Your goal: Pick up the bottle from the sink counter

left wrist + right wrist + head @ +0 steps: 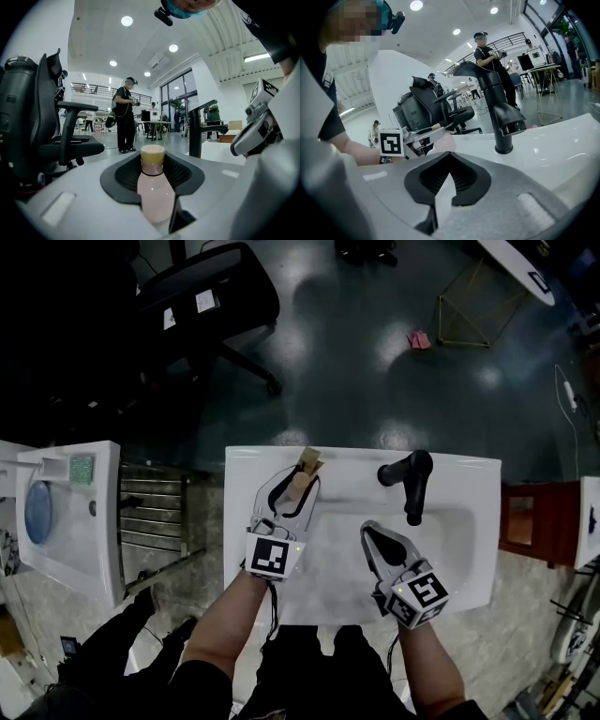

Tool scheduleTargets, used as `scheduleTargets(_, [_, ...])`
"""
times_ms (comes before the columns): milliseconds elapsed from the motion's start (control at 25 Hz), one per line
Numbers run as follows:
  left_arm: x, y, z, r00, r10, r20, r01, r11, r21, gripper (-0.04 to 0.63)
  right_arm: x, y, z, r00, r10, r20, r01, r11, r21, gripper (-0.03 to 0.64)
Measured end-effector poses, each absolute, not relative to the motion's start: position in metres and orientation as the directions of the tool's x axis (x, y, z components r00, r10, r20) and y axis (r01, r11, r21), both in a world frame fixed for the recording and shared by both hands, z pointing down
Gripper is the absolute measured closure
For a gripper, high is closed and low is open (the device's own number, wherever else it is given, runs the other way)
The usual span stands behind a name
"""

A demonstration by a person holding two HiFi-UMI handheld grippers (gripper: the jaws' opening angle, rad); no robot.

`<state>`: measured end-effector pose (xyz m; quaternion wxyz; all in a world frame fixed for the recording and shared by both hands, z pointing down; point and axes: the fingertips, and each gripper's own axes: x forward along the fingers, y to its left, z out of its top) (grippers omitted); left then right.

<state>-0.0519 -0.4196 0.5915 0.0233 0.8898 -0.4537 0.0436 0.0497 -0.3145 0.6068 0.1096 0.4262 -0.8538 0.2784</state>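
A pale pink bottle [307, 468] with a tan cap lies along the jaws of my left gripper [298, 476], cap pointing away toward the back edge of the white sink counter [469, 521]. In the left gripper view the bottle [154, 192] fills the gap and both jaws sit against its body, so my left gripper [153, 157] is shut on it. My right gripper [367, 527] hovers over the basin to the right, shut with nothing in it. The right gripper view shows my right gripper [449, 154] facing the black tap [497, 108].
The black tap [412, 479] stands at the back of the counter, right of the bottle. A black office chair [206, 296] is on the dark floor beyond. A white unit [66, 512] and a metal rack [150, 512] stand left, a brown cabinet [530, 521] right.
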Motion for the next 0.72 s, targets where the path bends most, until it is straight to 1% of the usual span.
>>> scheduleTargets(280, [-0.057, -0.419, 0.59, 0.571, -0.812, 0.121, -0.819, -0.574, 0.013, 0.456, 0.05, -0.312, 0.603, -0.615, -0.669, 0.418, -0.786, 0.479, -0.39, 0.617])
scheduleTargets(440, [-0.058, -0.416, 0.586, 0.575, -0.81, 0.11, -0.817, -0.577, 0.024, 0.456, 0.049, -0.312, 0.602, -0.613, -0.668, 0.422, -0.789, 0.487, -0.376, 0.617])
scheduleTargets(720, [-0.063, -0.407, 0.582, 0.558, -0.818, 0.137, -0.829, -0.558, 0.039, 0.456, 0.048, -0.309, 0.591, -0.631, -0.667, 0.397, -0.775, 0.511, -0.373, 0.617])
